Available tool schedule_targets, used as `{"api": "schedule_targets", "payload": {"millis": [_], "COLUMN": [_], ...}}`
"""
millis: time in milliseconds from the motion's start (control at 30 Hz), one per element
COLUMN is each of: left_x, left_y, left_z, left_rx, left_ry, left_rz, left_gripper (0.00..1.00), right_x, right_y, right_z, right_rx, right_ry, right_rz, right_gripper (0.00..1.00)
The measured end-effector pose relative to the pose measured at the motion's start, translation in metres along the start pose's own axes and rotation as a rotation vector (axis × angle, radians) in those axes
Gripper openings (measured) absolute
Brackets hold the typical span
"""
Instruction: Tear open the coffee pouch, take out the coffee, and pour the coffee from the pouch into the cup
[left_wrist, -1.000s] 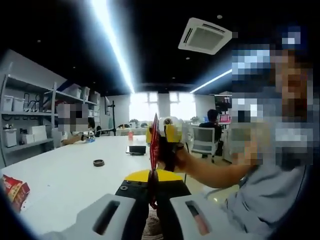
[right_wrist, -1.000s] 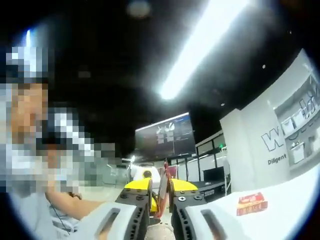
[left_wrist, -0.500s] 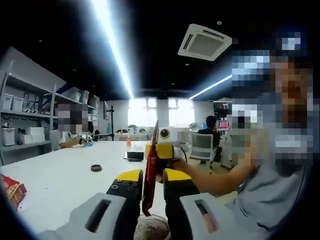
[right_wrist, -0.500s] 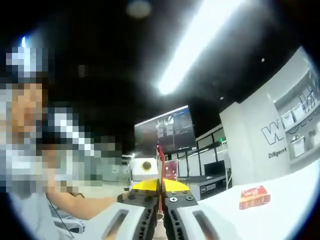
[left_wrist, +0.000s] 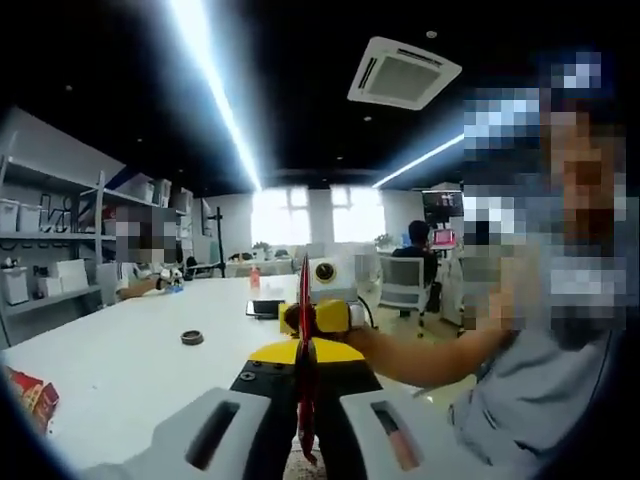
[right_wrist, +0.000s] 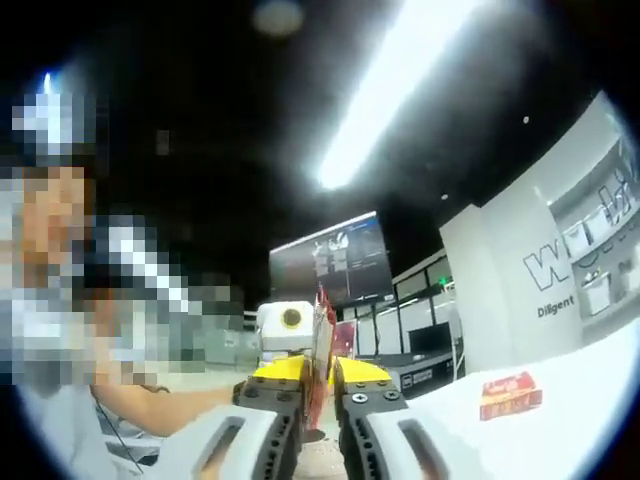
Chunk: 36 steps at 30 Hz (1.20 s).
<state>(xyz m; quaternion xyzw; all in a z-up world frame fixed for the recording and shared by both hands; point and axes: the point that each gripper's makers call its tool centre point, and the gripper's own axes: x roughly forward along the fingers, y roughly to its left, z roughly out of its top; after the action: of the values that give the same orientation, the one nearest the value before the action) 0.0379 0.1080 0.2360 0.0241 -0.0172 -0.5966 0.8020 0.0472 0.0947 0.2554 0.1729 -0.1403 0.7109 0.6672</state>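
left gripper view first: the left gripper (left_wrist: 305, 372) is seen with its jaws drawn in close on the coffee pouch (left_wrist: 304, 330), a thin red sachet standing edge-on between the yellow jaw tips and rising above them. just past the tips, the right gripper (left_wrist: 322, 316) is seen nipping the same pouch from the far side, with the person's hand (left_wrist: 375, 343) behind it. off to the left of the jaws a white table (left_wrist: 130, 370) is seen, with a small dark ring (left_wrist: 191, 338) well beyond the tips and a second red packet (left_wrist: 28, 396) far to the left near the table edge. below the jaws a sliver of what may be the cup is glimpsed, too cropped to be sure. right gripper view: the right gripper (right_wrist: 318, 378) is likewise closed to a narrow gap on the coffee pouch (right_wrist: 321, 345), which pokes up between its jaws, and the left gripper (right_wrist: 285, 330) is met just ahead of the tips. a red packet (right_wrist: 509, 395) lies on the white table (right_wrist: 560, 400) to the right of the jaws. the pouch is judged light, thin and floppy, with slick film that could slip under weak pinch; it is best gripped at the top seal, one jaw pair each side of the tear notch, pulled apart in opposite directions. the powder inside is loose, so spilling is a risk if the tear runs too far down.
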Motion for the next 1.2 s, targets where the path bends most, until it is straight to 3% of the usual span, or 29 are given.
{"api": "schedule_targets", "payload": {"millis": [67, 200, 333, 500, 567, 767, 933, 1100, 1200], "left_x": [0.0, 0.001, 0.005, 0.007, 0.005, 0.005, 0.007, 0.009, 0.009], "left_y": [0.001, 0.0, 0.002, 0.001, 0.001, 0.001, 0.001, 0.001, 0.001], "left_z": [-0.001, -0.003, -0.001, -0.005, -0.006, -0.007, -0.003, -0.006, -0.004], "left_rx": [-0.009, -0.023, -0.012, -0.005, -0.013, -0.025, -0.046, -0.016, -0.029], "left_ry": [0.005, 0.006, -0.009, 0.021, 0.028, 0.025, -0.013, 0.004, -0.002], "left_rz": [-0.002, -0.008, 0.012, 0.014, 0.013, 0.007, 0.012, 0.024, 0.011], "left_gripper": [0.05, 0.06, 0.12, 0.06, 0.06, 0.06, 0.17, 0.08, 0.08], "right_x": [-0.005, -0.006, -0.006, -0.004, -0.005, -0.011, -0.01, -0.009, -0.01], "right_y": [-0.001, 0.002, 0.001, 0.001, 0.001, -0.003, -0.003, 0.002, 0.001], "right_z": [0.01, 0.013, 0.012, 0.007, 0.005, 0.013, 0.016, 0.016, 0.017], "right_rx": [0.003, 0.001, 0.02, 0.034, 0.015, 0.023, 0.02, 0.025, 0.033], "right_ry": [-0.036, -0.03, -0.029, -0.02, -0.011, -0.031, -0.033, -0.04, -0.051], "right_rz": [-0.005, 0.001, -0.006, 0.005, 0.006, 0.002, -0.009, 0.001, 0.002], "right_gripper": [0.11, 0.03, 0.03, 0.04, 0.09, 0.03, 0.02, 0.02, 0.02]}}
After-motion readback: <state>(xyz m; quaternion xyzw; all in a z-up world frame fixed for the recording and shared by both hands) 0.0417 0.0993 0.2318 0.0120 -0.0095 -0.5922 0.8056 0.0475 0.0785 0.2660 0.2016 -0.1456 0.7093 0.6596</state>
